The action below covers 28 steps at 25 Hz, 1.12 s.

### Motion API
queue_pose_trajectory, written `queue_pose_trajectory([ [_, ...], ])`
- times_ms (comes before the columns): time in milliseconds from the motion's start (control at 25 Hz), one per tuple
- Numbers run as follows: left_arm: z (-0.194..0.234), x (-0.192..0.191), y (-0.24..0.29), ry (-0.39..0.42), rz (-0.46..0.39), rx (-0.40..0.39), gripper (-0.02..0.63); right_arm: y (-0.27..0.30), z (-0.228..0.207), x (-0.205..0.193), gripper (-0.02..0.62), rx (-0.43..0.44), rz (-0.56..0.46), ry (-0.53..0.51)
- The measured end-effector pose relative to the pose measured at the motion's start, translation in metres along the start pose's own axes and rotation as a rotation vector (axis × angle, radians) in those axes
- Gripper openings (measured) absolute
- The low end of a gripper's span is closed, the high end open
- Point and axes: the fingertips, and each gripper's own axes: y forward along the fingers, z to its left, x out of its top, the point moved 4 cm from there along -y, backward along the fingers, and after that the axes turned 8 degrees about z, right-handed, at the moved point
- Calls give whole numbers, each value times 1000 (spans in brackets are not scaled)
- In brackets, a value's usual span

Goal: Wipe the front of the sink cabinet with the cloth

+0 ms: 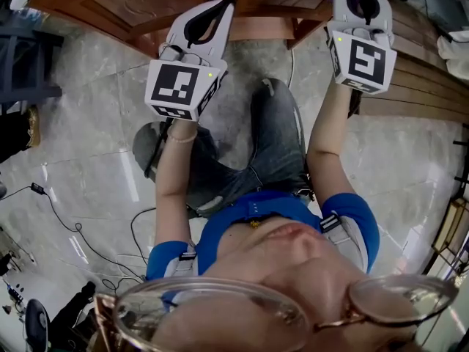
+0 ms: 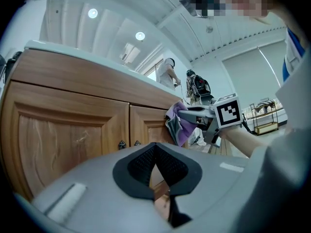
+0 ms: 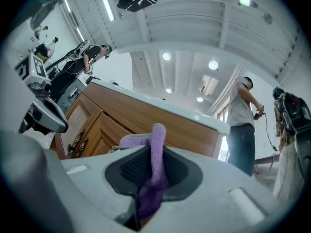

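- Your right gripper (image 3: 154, 147) has its jaws clamped on the purple cloth (image 3: 155, 166), a fold standing up between the pads and the rest bunched ahead of them, likely so a broad wad meets the wood.
- Seen from the left gripper view, the cloth (image 2: 179, 125) sits at the upper part of the cabinet's (image 2: 73, 125) right-hand door and appears to touch it; the wiping looks under way, with most of the front yet to cover.
- Your left gripper (image 2: 156, 171) hangs near the doors, jaws closed tip to tip on nothing, apparently held clear so the right has room to sweep.
- The head view shows you low before the cabinet, both arms reaching forward, which puts the panels within reach.
- The front is varnished wood with raised panels and small dark knobs under a pale countertop (image 2: 97, 57); grooves may trap grime.
- Pale glossy floor tiles (image 1: 95, 174) carry loose cables (image 1: 66, 222); other people (image 3: 243, 120) stand in the bright hall beyond.
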Motion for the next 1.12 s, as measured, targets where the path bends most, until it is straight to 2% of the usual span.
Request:
queue_pose_trajectory([
  [440, -5, -3, 3, 16, 8, -9, 1, -14, -56, -32, 60, -118, 62, 32],
  [800, 1, -10, 0, 27, 22, 12, 0, -17, -60, -40, 58, -131, 53, 53],
  [1120, -4, -9, 0, 17, 25, -9, 0, -19, -46, -78, 58, -124, 136, 75],
])
